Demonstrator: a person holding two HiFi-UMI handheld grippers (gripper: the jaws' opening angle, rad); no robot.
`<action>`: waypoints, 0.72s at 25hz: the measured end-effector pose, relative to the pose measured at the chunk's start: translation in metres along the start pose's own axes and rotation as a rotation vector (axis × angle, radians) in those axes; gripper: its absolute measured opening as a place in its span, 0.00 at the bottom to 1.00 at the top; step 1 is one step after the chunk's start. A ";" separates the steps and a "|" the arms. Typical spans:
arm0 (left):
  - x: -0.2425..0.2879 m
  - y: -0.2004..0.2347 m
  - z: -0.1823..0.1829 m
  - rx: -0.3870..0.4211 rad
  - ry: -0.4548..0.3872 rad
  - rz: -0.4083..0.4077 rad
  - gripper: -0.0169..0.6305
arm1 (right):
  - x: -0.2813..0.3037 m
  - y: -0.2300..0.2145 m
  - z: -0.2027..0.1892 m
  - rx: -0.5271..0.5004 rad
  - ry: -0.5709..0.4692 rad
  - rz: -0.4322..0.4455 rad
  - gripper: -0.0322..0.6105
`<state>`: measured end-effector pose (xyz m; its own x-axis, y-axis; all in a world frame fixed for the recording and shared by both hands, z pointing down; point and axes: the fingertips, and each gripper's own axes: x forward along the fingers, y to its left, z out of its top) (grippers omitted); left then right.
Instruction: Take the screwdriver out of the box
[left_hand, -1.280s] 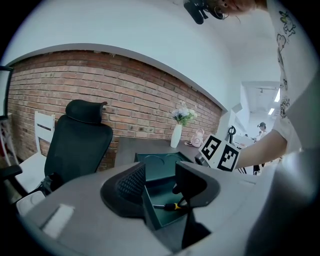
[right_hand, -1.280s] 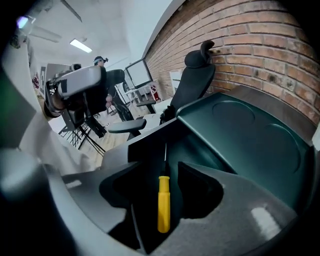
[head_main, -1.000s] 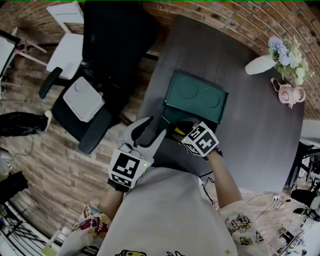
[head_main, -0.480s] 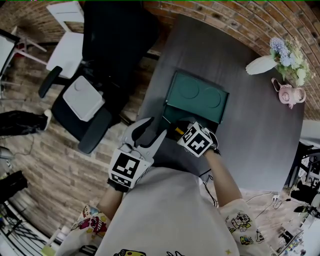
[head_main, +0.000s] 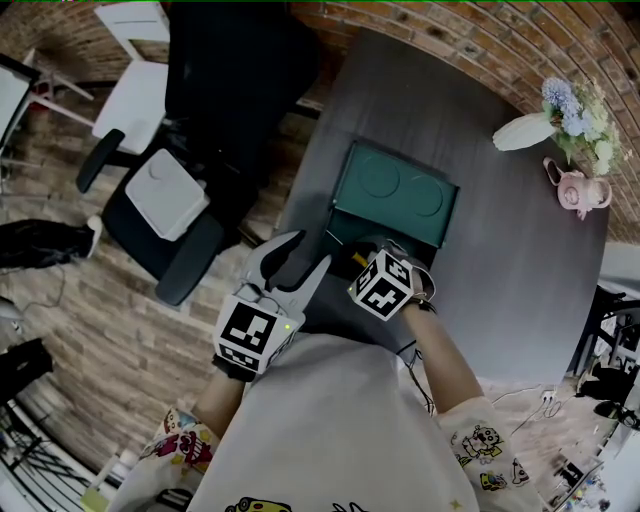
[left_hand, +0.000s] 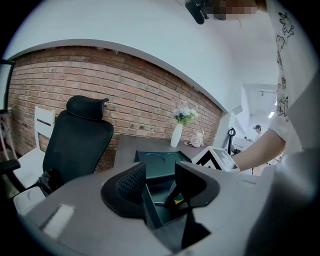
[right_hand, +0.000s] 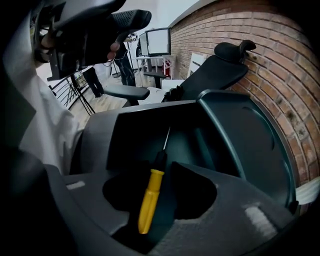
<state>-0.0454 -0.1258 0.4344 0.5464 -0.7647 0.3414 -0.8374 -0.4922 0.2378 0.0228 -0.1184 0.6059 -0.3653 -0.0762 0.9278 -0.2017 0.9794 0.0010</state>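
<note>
A dark green box (head_main: 398, 192) lies open on the dark table (head_main: 500, 260), its lid folded back. In its tray lies a screwdriver (right_hand: 150, 200) with a yellow handle and thin shaft; a bit of yellow shows in the head view too (head_main: 352, 263). My right gripper (right_hand: 156, 192) points steeply down into the tray, one jaw on each side of the handle. Its jaws have just been closing on the handle, and a sliver of gap still shows. My left gripper (head_main: 306, 254) hangs open and empty at the box's near left corner (left_hand: 160, 162).
A black office chair (head_main: 215, 90) stands off the table's left side, over a brick-patterned floor. A white vase of flowers (head_main: 525, 128) and a small pink pot (head_main: 580, 188) sit at the table's far right. The table's near edge runs just under both grippers.
The right gripper has rolled and tipped further down over the tray, its marker cube shifting slightly left. Its jaws have narrowed around the yellow handle. The left gripper has stayed put.
</note>
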 end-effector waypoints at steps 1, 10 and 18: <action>0.000 0.001 0.000 -0.002 -0.002 0.002 0.31 | 0.000 0.000 0.000 0.000 0.003 -0.003 0.27; 0.000 0.002 0.002 -0.005 -0.013 0.004 0.30 | 0.001 -0.001 0.000 0.010 0.000 -0.007 0.27; -0.002 0.003 0.002 -0.006 -0.020 0.015 0.30 | 0.000 -0.008 -0.001 0.071 -0.017 -0.030 0.17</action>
<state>-0.0489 -0.1265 0.4321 0.5337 -0.7801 0.3264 -0.8451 -0.4782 0.2388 0.0254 -0.1259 0.6066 -0.3732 -0.1085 0.9214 -0.2762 0.9611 0.0014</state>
